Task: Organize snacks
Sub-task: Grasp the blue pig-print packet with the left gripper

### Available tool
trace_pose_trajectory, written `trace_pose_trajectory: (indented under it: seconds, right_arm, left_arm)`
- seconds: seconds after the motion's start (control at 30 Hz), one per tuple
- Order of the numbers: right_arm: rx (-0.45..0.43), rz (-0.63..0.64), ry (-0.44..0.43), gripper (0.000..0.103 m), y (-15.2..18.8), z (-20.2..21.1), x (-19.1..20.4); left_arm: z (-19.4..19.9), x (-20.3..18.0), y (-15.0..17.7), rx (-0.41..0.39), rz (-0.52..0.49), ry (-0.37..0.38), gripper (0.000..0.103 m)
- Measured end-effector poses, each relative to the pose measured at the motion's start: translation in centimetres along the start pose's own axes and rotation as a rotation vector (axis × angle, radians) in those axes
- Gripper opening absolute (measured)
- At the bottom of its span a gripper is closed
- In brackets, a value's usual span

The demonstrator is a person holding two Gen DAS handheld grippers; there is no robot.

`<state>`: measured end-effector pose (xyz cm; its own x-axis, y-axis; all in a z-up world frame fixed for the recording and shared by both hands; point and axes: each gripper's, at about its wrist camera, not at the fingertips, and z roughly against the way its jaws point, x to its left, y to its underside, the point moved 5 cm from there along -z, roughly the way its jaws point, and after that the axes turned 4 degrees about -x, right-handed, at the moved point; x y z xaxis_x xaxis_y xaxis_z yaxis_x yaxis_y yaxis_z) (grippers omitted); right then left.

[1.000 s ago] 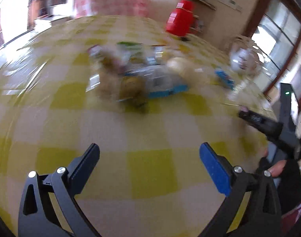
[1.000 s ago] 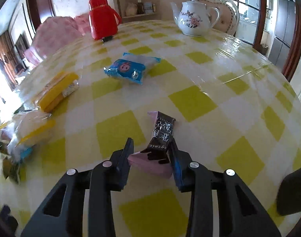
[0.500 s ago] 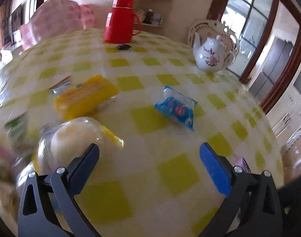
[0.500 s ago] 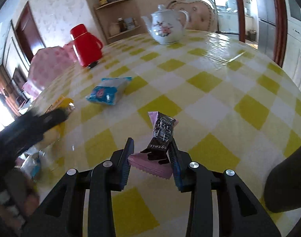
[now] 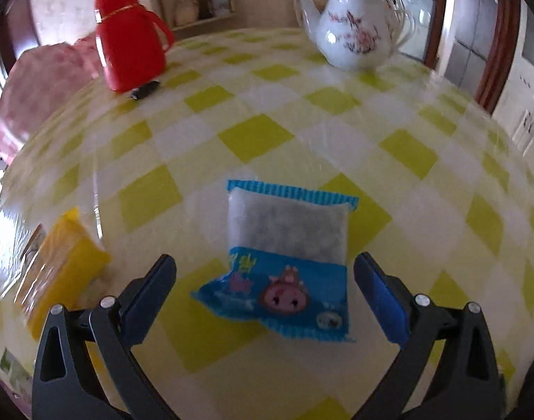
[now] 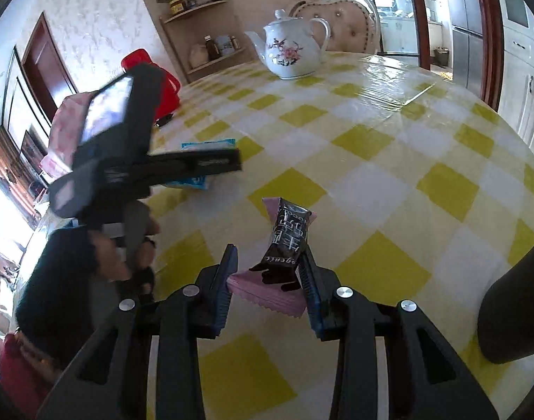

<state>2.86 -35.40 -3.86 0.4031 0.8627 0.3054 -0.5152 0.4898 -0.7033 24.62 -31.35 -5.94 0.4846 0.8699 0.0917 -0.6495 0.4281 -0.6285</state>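
A blue snack packet with a pink pig print [image 5: 284,262] lies flat on the yellow-checked tablecloth. My left gripper [image 5: 265,280] hangs open just over its near end, one finger on each side, neither touching it. In the right wrist view the left gripper's body [image 6: 126,154] covers most of that blue packet [image 6: 196,147]. My right gripper [image 6: 268,273] is shut on a pink-and-dark-brown snack bar [image 6: 284,245], which stands up between the pads above the table. A yellow snack pack [image 5: 56,266] lies to the left.
A red thermos jug [image 5: 130,35] and a white flowered teapot [image 5: 354,31] stand at the far side of the round table [image 5: 407,154]. A small dark object [image 5: 144,91] lies by the jug. A person's hand [image 6: 126,245] holds the left gripper. Chairs surround the table.
My left gripper swept right from the snack pile, past the yellow pack, to above the blue pig packet. The right gripper still holds the bar and barely shifted, rolling slightly.
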Motion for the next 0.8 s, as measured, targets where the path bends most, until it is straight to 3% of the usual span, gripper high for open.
trace_pose_trajectory:
  seconds: [0.07, 0.1, 0.2, 0.8]
  right_arm:
    - [0.001, 0.003, -0.002, 0.036, 0.0, -0.1, 0.1]
    - [0.003, 0.004, -0.004, 0.036, 0.1, -0.1, 0.1]
    - [0.001, 0.013, -0.001, 0.036, 0.1, -0.2, 0.2]
    - [0.013, -0.032, 0.008, 0.036, 0.2, -0.6, -1.0]
  left_arm:
    - [-0.3, 0.0, 0.2, -0.017, -0.004, 0.027, 0.089]
    - [-0.1, 0.1, 0.3, -0.019, 0.02, 0.082, 0.07]
    - [0.7, 0.1, 0.7, -0.044, 0.033, 0.087, 0.062]
    - [9.8, 0.6, 6.9, -0.162, 0.041, 0.057, 0.06]
